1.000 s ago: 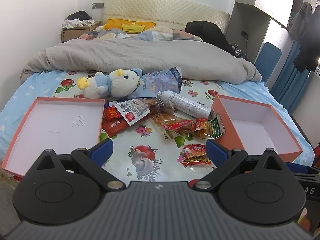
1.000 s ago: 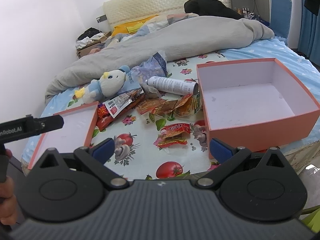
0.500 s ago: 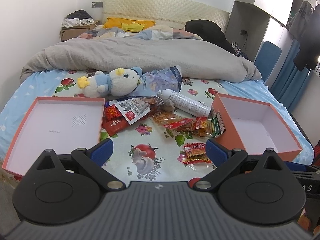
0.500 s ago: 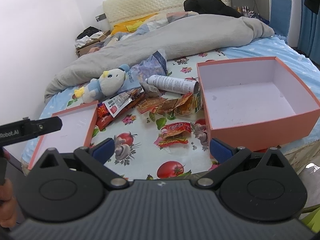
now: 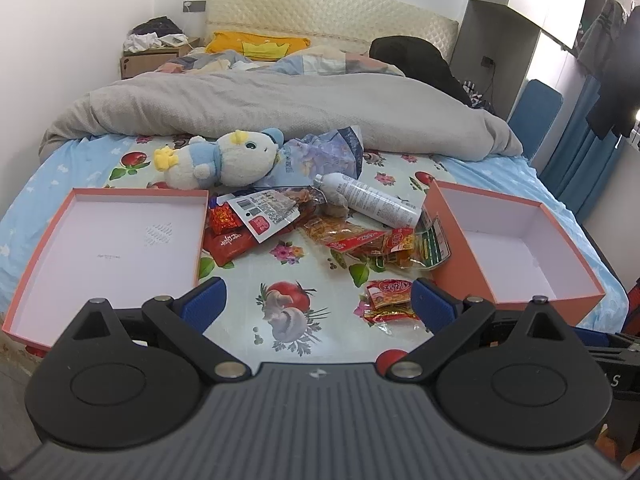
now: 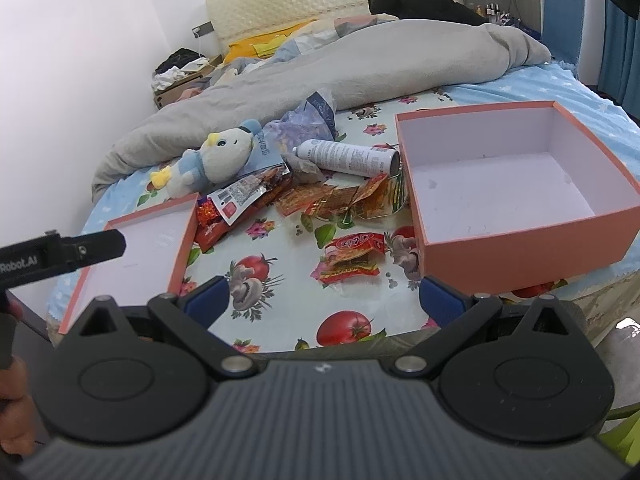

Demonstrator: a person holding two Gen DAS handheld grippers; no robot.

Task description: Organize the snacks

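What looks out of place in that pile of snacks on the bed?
Two non-snacks sit among the snack packets: a white spray can lying on its side beside the deep orange box, and a plush toy on a crumpled bag. Both boxes hold nothing yet.

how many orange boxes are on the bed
2: a shallow orange cardboard box left of the snack pile, and a deeper orange cardboard box to its right. Both look empty.
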